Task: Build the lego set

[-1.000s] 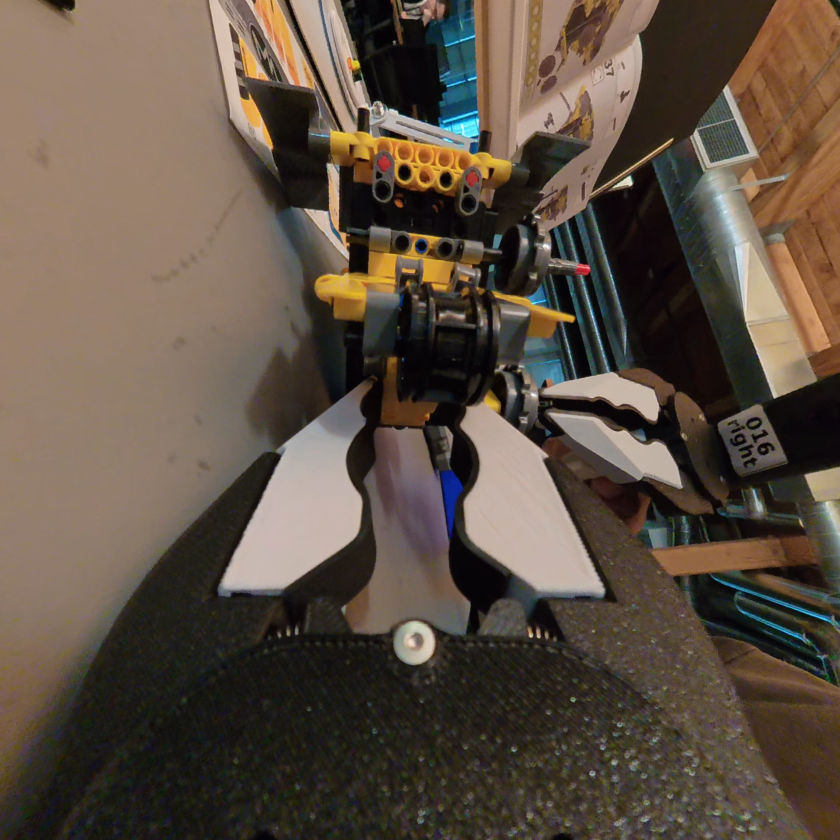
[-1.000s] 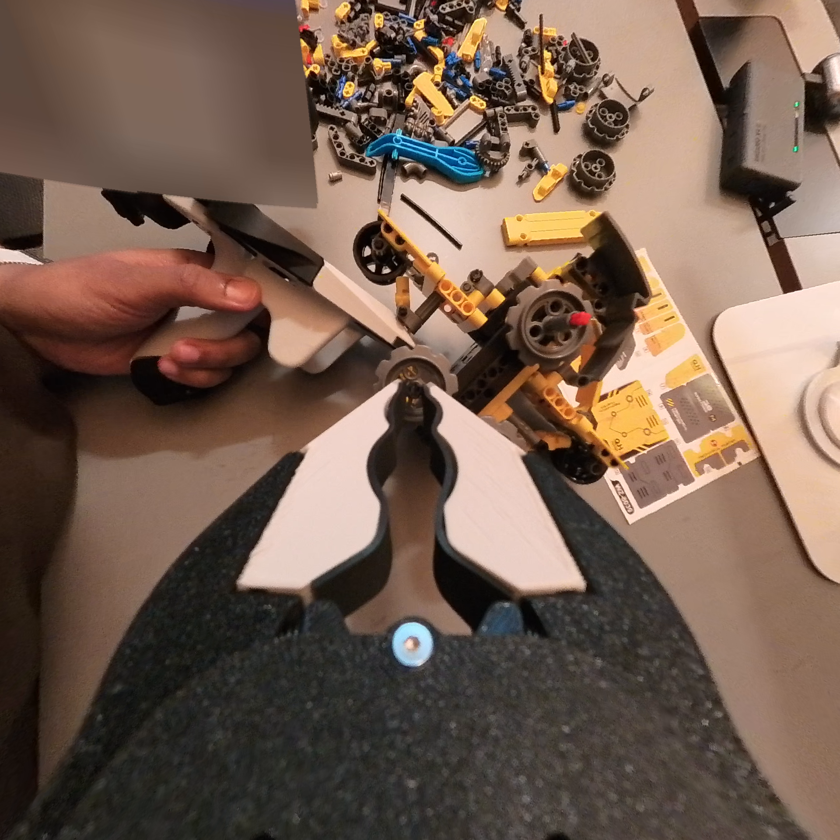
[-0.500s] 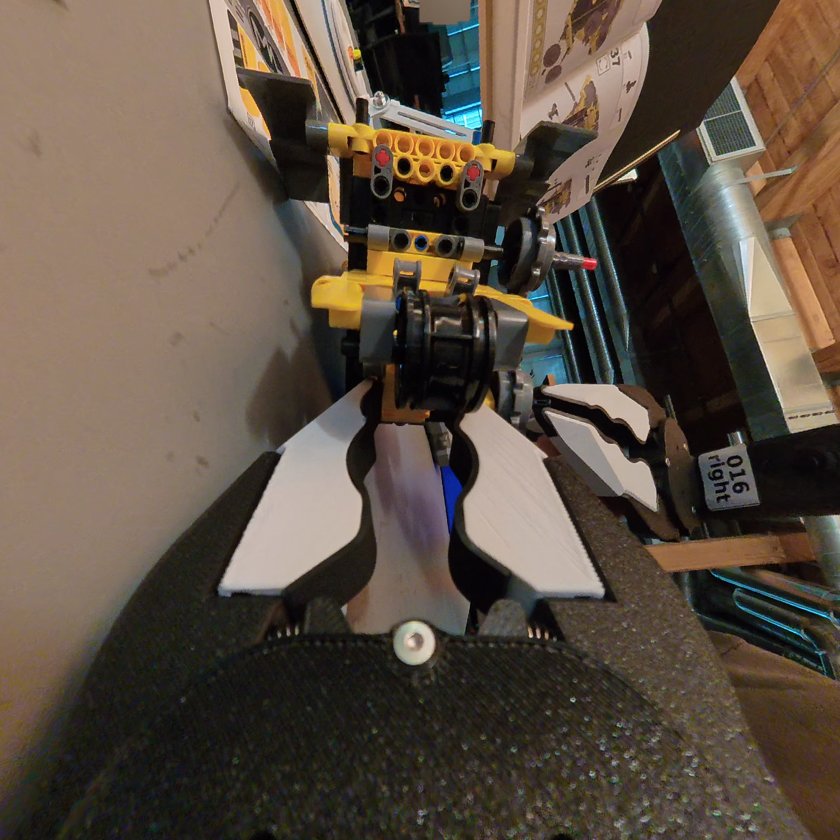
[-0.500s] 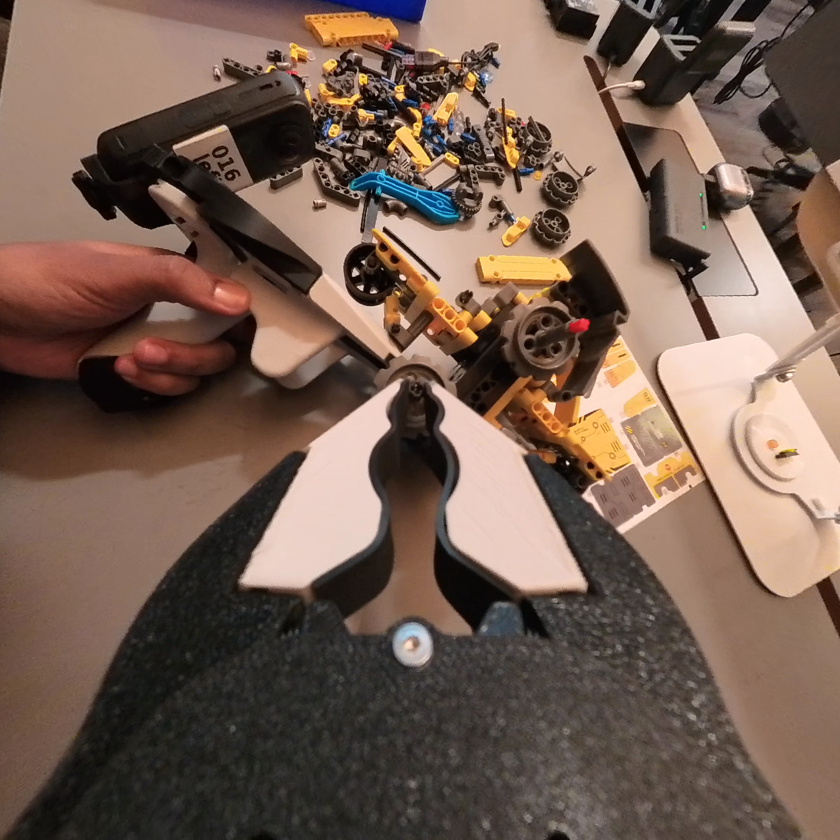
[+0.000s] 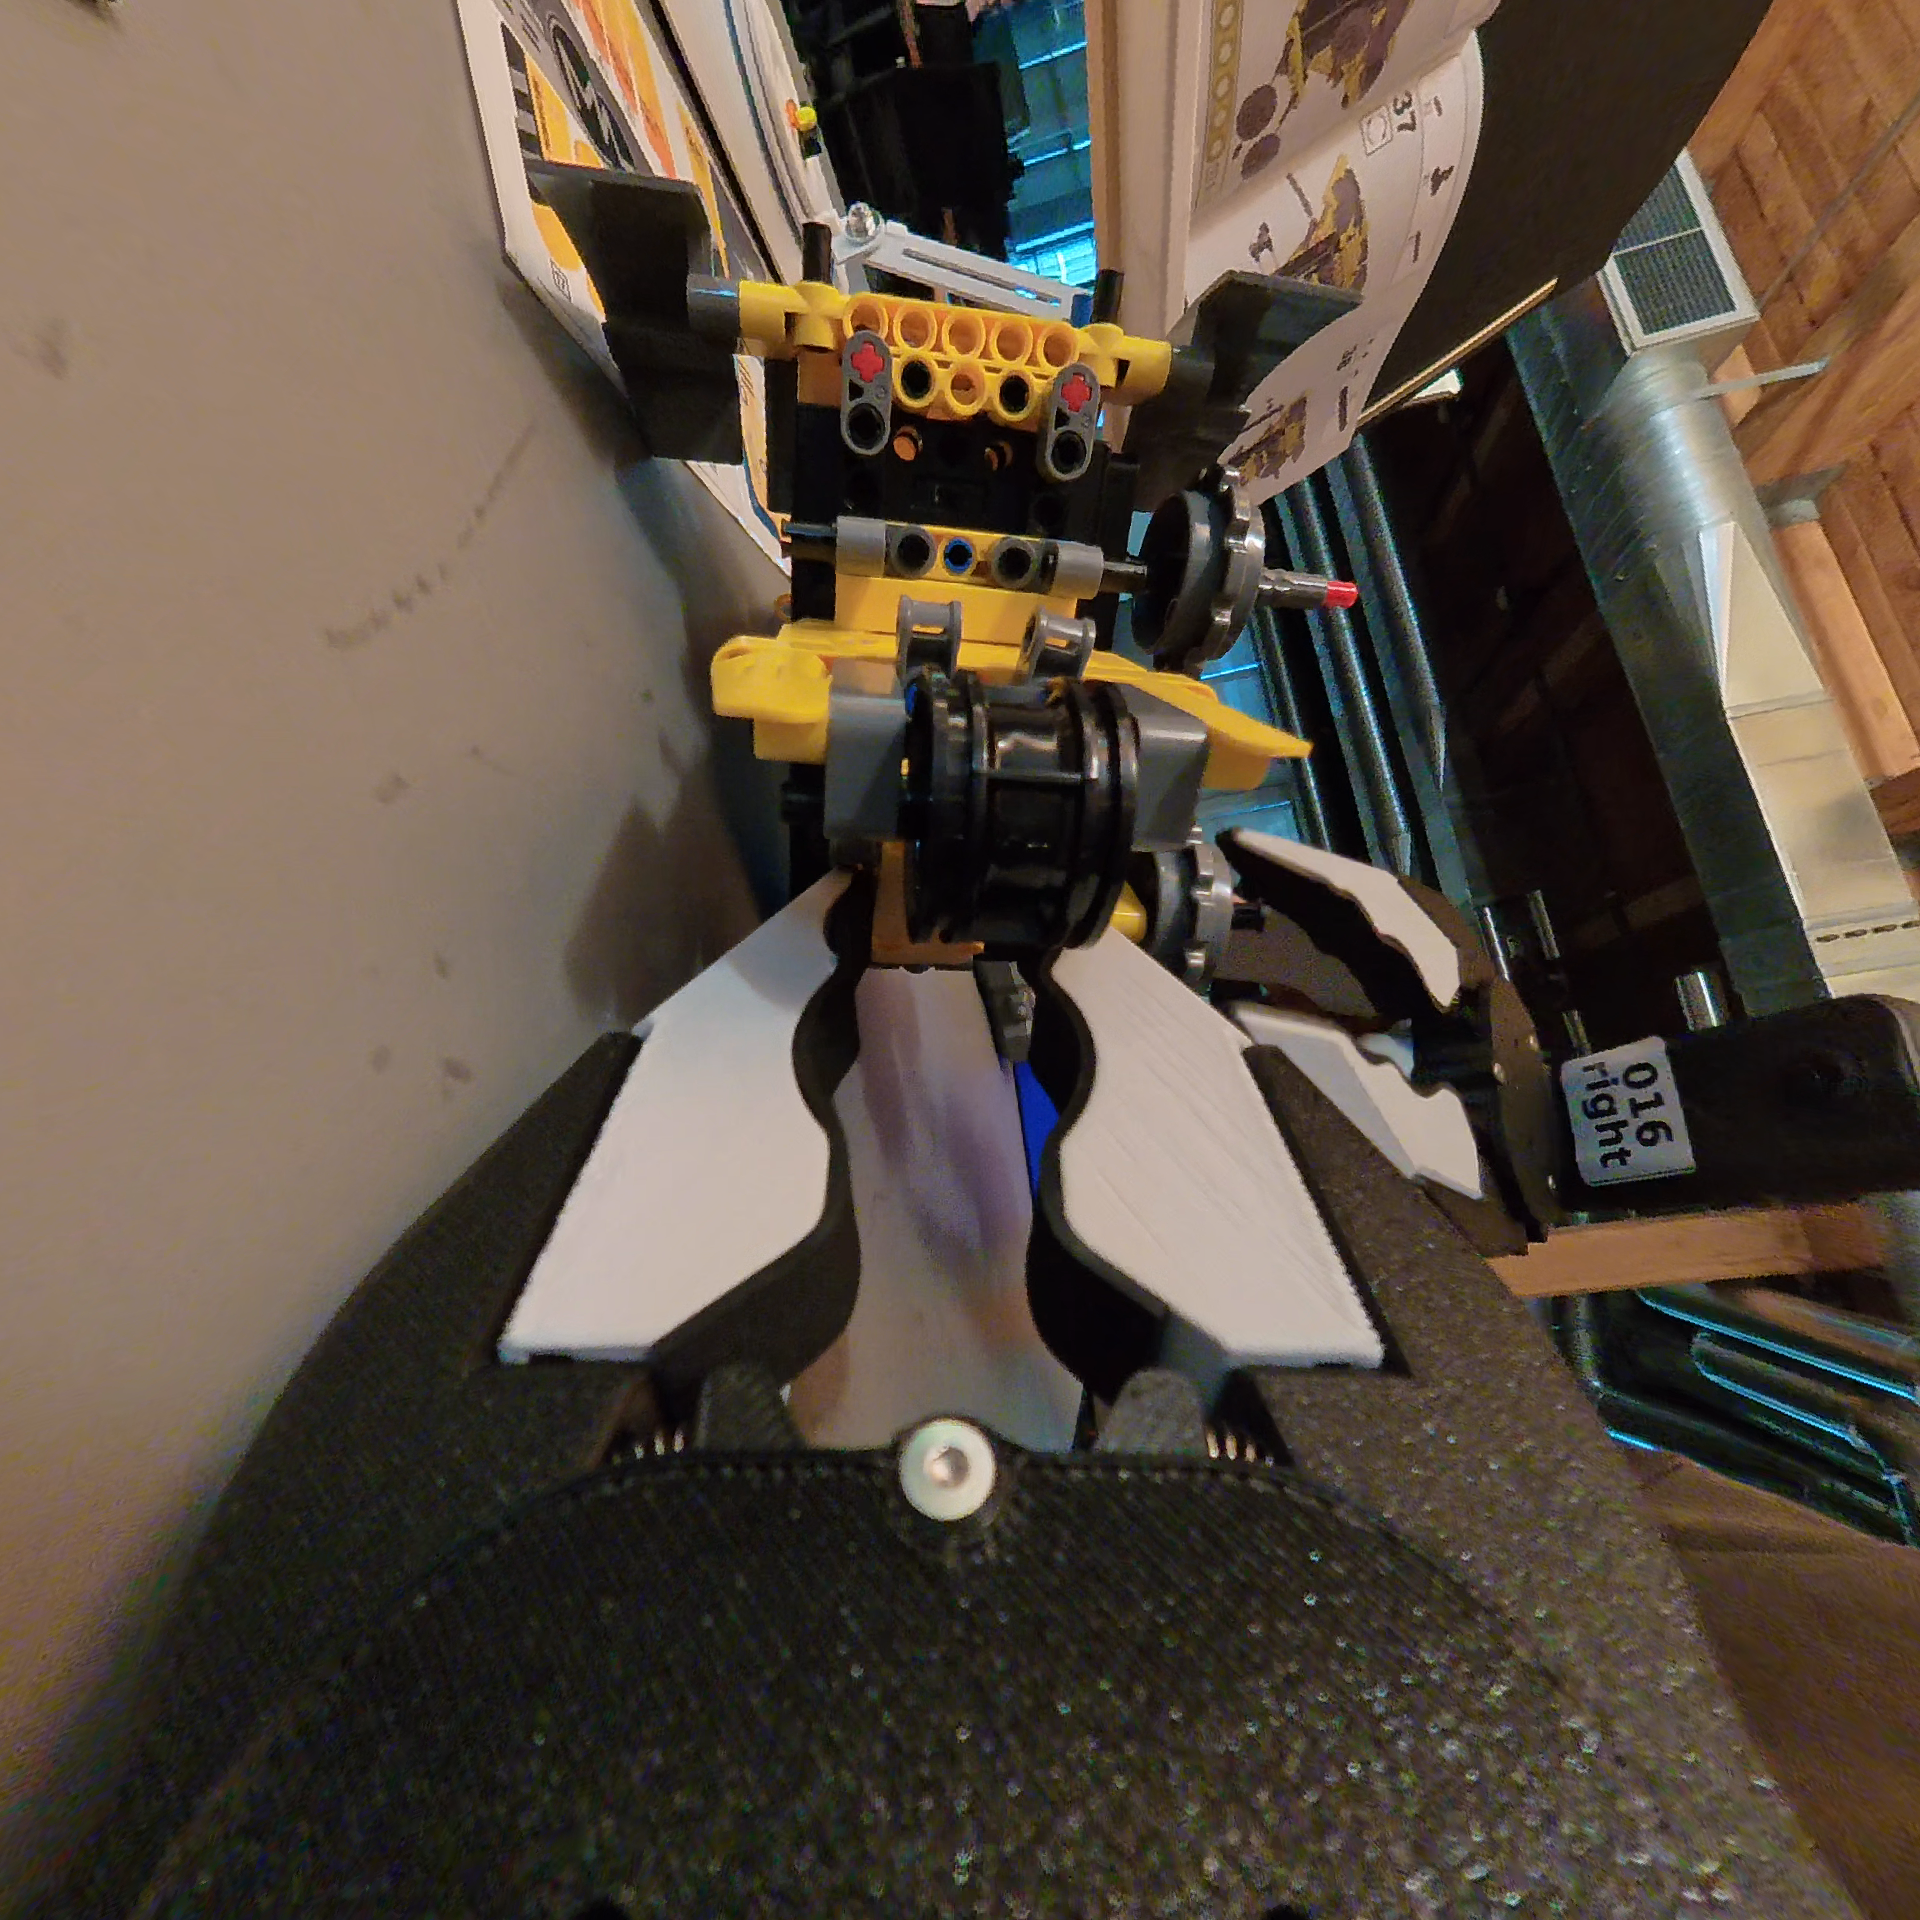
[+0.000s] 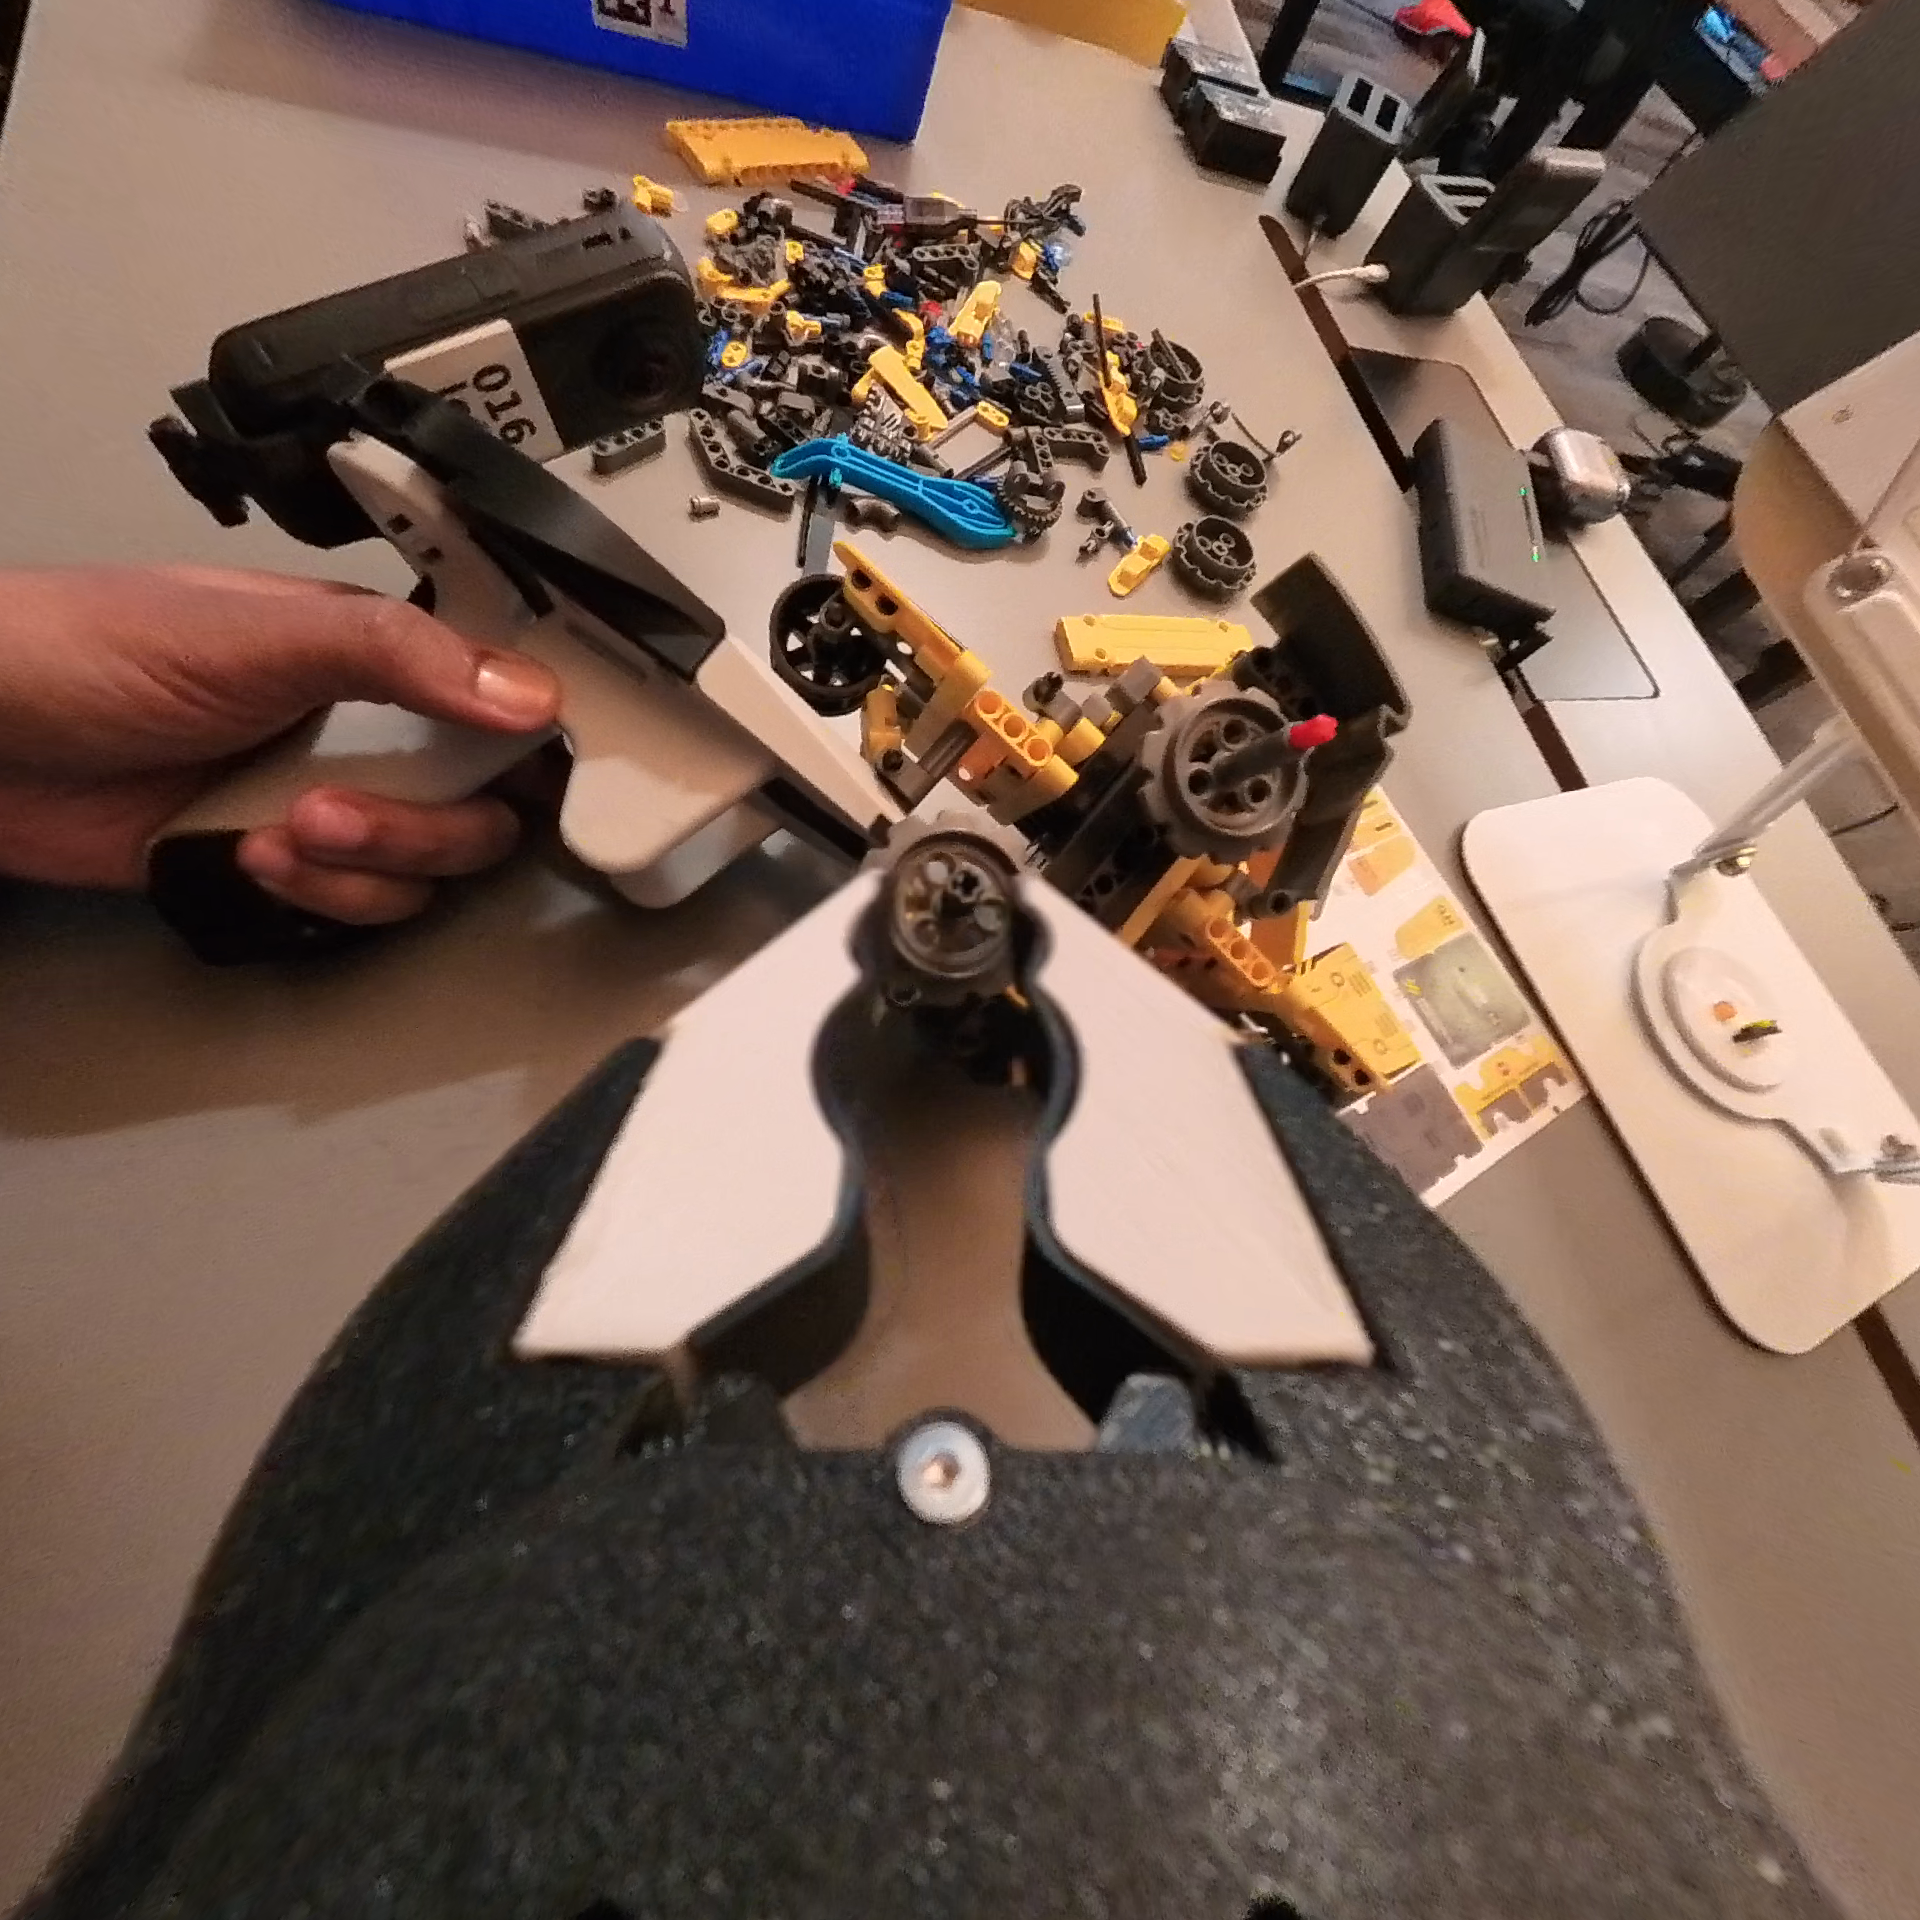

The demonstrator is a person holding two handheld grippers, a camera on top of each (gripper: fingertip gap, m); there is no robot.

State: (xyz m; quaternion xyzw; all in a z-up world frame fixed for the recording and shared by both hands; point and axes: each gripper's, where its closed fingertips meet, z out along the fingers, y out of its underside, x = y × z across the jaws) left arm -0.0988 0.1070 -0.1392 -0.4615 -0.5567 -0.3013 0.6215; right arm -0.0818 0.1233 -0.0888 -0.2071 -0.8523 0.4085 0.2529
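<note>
While left tongs [image 5: 940, 925] clamp the knobbly yellow-black model [image 5: 966, 582], right tongs [image 6: 948, 914] pinch its grey toothed wheel [image 6: 948, 920] — matte table [image 6: 312, 1091].

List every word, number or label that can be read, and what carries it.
I do not copy writing; its carriers:
Grey label on right hand-held gripper: legible.
White label on left hand-held gripper: legible.
Instruction booklet: printed number.
Sticker sheet, blue bin's label: too small.

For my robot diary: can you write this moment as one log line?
left tool: grips brick model | right tool: on grey wheel | loose bricks: behind
</note>
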